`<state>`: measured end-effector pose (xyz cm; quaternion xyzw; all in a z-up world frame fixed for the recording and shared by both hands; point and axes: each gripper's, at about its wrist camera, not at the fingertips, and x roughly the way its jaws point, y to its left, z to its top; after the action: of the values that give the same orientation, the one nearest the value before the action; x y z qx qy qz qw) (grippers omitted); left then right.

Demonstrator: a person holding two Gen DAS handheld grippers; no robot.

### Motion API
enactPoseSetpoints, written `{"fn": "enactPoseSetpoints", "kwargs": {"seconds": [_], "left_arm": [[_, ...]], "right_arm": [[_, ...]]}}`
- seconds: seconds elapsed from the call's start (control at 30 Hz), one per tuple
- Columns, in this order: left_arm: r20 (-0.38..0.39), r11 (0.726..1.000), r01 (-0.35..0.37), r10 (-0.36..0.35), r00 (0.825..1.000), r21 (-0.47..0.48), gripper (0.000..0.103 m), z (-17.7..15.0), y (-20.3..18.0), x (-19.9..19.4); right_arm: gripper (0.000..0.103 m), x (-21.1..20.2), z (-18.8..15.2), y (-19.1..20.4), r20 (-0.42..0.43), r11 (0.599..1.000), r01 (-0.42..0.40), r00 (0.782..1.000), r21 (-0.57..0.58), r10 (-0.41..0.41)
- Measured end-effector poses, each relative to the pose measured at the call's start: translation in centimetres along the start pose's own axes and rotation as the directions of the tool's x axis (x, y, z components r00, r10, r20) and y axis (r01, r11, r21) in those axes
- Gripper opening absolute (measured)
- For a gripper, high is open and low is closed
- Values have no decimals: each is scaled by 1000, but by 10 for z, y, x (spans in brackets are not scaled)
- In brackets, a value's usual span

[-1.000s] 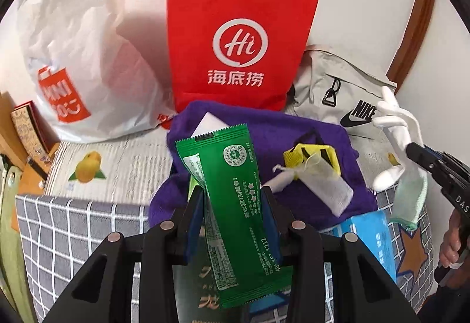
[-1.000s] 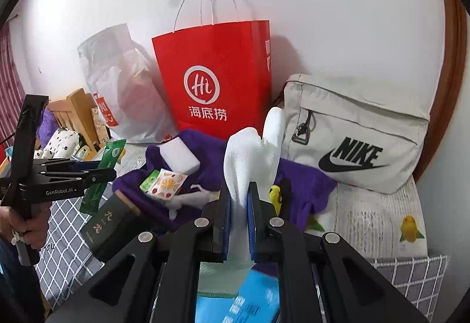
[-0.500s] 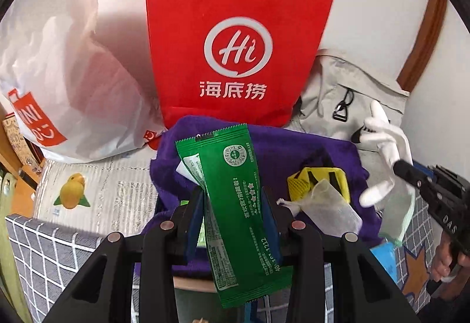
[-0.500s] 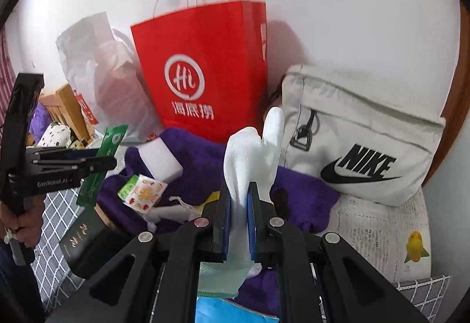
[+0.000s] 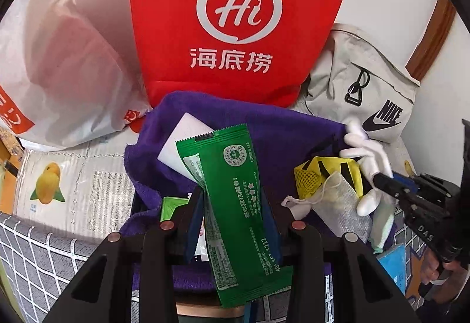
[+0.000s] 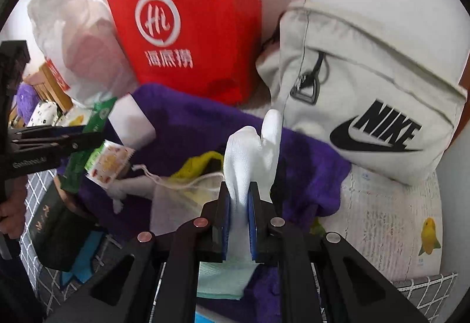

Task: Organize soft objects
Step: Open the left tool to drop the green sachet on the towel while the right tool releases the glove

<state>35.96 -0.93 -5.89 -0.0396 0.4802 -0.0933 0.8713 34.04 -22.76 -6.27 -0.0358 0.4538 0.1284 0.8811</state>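
Note:
My left gripper (image 5: 232, 202) is shut on a green snack packet (image 5: 232, 190), held above a purple towel (image 5: 282, 129). My right gripper (image 6: 239, 193) is shut on a white glove (image 6: 249, 146) with a mint cuff, over the same purple towel (image 6: 191, 123). The glove also shows in the left wrist view (image 5: 367, 152), and the packet in the right wrist view (image 6: 97, 123). On the towel lie a white sponge block (image 6: 132, 123), a yellow mesh item (image 5: 323, 173), a white drawstring pouch (image 5: 335, 202) and a small orange-print sachet (image 6: 108, 161).
A red paper bag (image 5: 235, 23) stands behind the towel against the wall. A white plastic bag (image 5: 58, 58) is to its left, a grey Nike bag (image 6: 367, 105) to its right. A dark green box (image 6: 55, 229) and blue packet (image 5: 396, 264) lie on the checked sheet.
Both grippers have moved forward and closer to the towel and the bags. The right gripper has swung toward the Nike bag. Each still holds its item.

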Motion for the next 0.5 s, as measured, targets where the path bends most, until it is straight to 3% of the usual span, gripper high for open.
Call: {"fn": "enactPoseSetpoints", "kwargs": {"seconds": [0.17, 0.33, 0.5], "left_arm": [[-11, 1000, 11, -11, 1000, 1, 36, -1, -2, 5], [-25, 1000, 17, -18, 1000, -25, 36, -1, 2, 13], [-14, 998, 23, -24, 1000, -63, 36, 0, 9, 17]], "right_arm": [[15, 10, -2, 0, -32, 1000, -4, 999, 5, 4], [44, 9, -2, 5, -33, 1000, -18, 999, -15, 17], [46, 1, 1, 6, -5, 1000, -22, 1000, -11, 22]]}}
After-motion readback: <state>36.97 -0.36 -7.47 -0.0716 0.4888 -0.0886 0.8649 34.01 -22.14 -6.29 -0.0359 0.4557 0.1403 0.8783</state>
